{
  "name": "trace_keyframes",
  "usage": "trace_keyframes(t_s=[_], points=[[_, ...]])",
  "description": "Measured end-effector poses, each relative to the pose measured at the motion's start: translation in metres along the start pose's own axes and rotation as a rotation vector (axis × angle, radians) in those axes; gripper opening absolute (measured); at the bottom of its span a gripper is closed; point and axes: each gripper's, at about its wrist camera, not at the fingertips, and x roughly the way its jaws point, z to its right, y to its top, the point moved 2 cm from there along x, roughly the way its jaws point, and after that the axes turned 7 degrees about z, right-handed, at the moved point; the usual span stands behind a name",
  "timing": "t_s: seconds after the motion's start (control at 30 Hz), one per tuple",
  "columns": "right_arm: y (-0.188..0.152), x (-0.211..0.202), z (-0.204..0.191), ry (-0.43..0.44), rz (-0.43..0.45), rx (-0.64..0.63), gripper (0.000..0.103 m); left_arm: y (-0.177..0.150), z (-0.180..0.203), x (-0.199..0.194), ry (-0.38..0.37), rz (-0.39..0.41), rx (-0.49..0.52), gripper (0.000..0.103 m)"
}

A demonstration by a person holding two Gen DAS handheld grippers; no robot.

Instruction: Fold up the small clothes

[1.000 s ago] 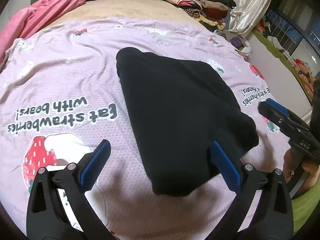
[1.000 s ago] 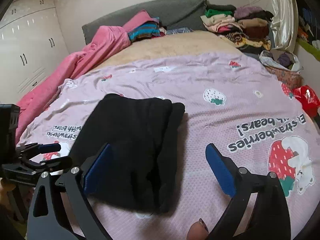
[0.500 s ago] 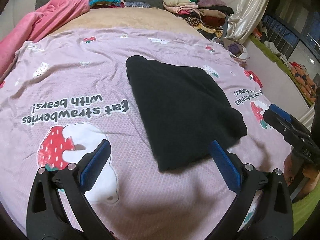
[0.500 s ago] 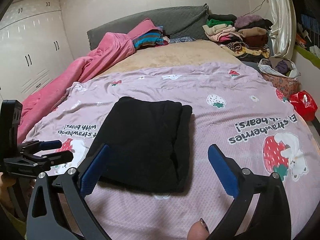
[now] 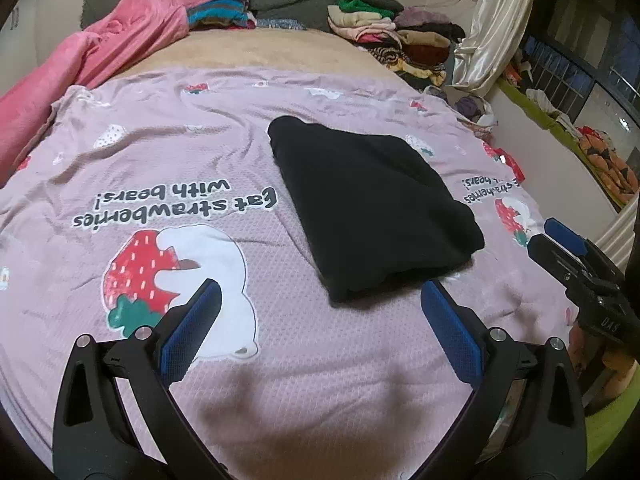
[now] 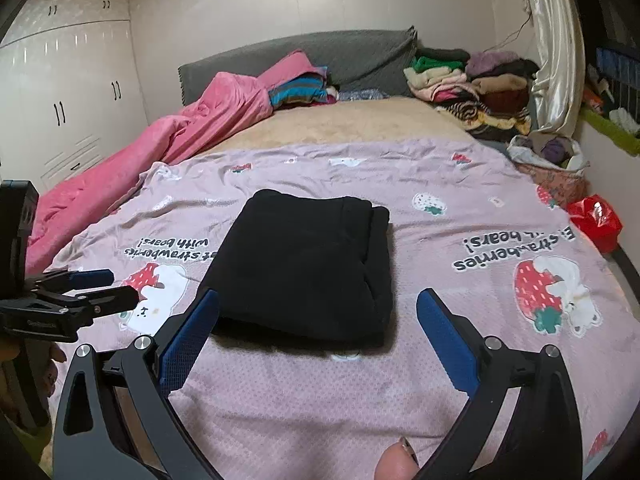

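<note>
On pink bedspread (image 5: pixel 168 152), folded black garment (image 5: pixel 372 204), bare margins around

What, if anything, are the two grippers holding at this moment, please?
Nothing. The left gripper and right gripper are both open and empty; the folded black garment lies free on the bedspread.

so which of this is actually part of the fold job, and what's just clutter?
Job:
- black garment, folded, lying on the pink strawberry blanket
- left gripper, jaws open, empty
- right gripper, jaws open, empty

Lying about:
- pile of clothes by the headboard
- pink quilt
- red bag
</note>
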Motion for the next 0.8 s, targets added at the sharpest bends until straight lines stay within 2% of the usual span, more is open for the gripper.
trace_keyframes(t_s=[0.37, 0.8], points=[[-0.017, -0.04, -0.015, -0.045, 0.103, -0.031, 0.099, -0.02, -0.003, -0.03, 0.011, 0.077, 0.013, 0.093], [-0.064, -0.043, -0.017, -0.088, 0.048, -0.012, 0.099, -0.057, -0.003, -0.03, 0.053, 0.067, 0.05, 0.093]])
